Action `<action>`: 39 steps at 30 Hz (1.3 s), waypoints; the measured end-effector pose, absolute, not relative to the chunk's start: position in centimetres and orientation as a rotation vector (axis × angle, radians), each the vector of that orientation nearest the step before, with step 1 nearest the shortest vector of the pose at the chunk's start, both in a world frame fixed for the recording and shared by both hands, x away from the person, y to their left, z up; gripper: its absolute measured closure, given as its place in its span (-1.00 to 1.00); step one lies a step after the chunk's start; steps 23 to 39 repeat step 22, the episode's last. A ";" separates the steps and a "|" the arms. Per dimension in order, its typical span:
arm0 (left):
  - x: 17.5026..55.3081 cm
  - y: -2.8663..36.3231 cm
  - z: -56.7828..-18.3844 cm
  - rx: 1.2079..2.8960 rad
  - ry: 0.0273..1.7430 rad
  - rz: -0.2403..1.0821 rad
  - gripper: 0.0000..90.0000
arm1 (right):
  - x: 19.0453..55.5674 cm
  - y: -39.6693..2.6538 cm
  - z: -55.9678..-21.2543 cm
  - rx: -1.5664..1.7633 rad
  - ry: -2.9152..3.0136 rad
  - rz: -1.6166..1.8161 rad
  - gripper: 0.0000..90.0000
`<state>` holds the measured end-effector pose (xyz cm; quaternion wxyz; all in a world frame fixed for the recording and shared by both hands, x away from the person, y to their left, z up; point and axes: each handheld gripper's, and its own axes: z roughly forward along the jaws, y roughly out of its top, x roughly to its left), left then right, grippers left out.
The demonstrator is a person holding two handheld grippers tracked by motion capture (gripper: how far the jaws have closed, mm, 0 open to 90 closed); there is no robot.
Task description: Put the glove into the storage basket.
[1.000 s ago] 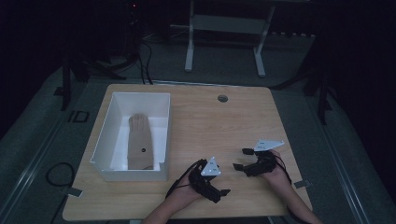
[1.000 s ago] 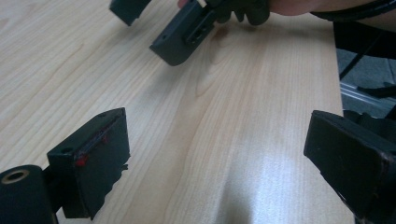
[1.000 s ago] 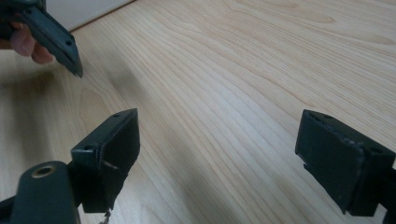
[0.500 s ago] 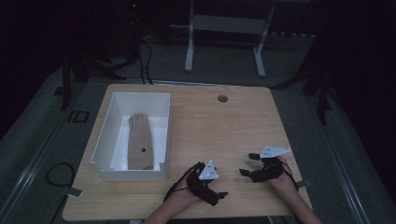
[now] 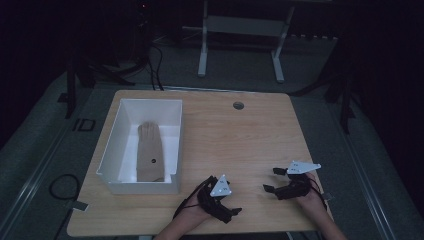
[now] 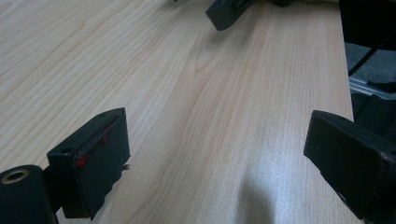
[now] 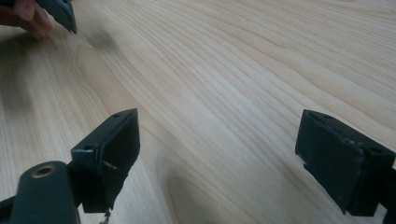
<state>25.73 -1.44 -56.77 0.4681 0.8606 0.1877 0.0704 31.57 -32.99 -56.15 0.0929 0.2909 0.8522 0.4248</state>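
A white open bin (image 5: 112, 150) stands on the left part of the wooden table (image 5: 240, 145). A tan glove (image 5: 150, 152) lies flat inside it, fingers pointing away. My left gripper (image 5: 231, 210) is held low near the table's front edge, right of the bin, and its jaws stand wide apart over bare wood (image 6: 219, 158). To its right, my right gripper (image 5: 271, 180) points left toward the other one, also open with nothing between its jaws (image 7: 224, 154). Each gripper view catches a jaw of the other gripper (image 6: 229, 11) (image 7: 60, 11) at its top edge.
A round cable hole (image 5: 238, 105) sits near the table's far edge. Behind the table stands a pale metal frame (image 5: 240, 30) on a dark floor. Cables (image 5: 60, 182) lie on the floor at the left.
Both grippers have drawn back a little toward the front edge of the table, the right one also slightly rightward. Their jaws stay apart. The bin and glove have not moved.
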 end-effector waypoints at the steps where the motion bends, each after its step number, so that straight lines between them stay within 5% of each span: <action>1: 25.6 -1.3 -56.8 2.112 0.462 0.176 -0.84 | 31.5 -33.1 -56.1 0.861 2.528 1.258 -0.70; 39: 25.3 -0.3 -57.1 2.062 0.473 0.206 -0.84 | 31.2 -34.6 -56.1 0.909 2.476 1.257 -0.69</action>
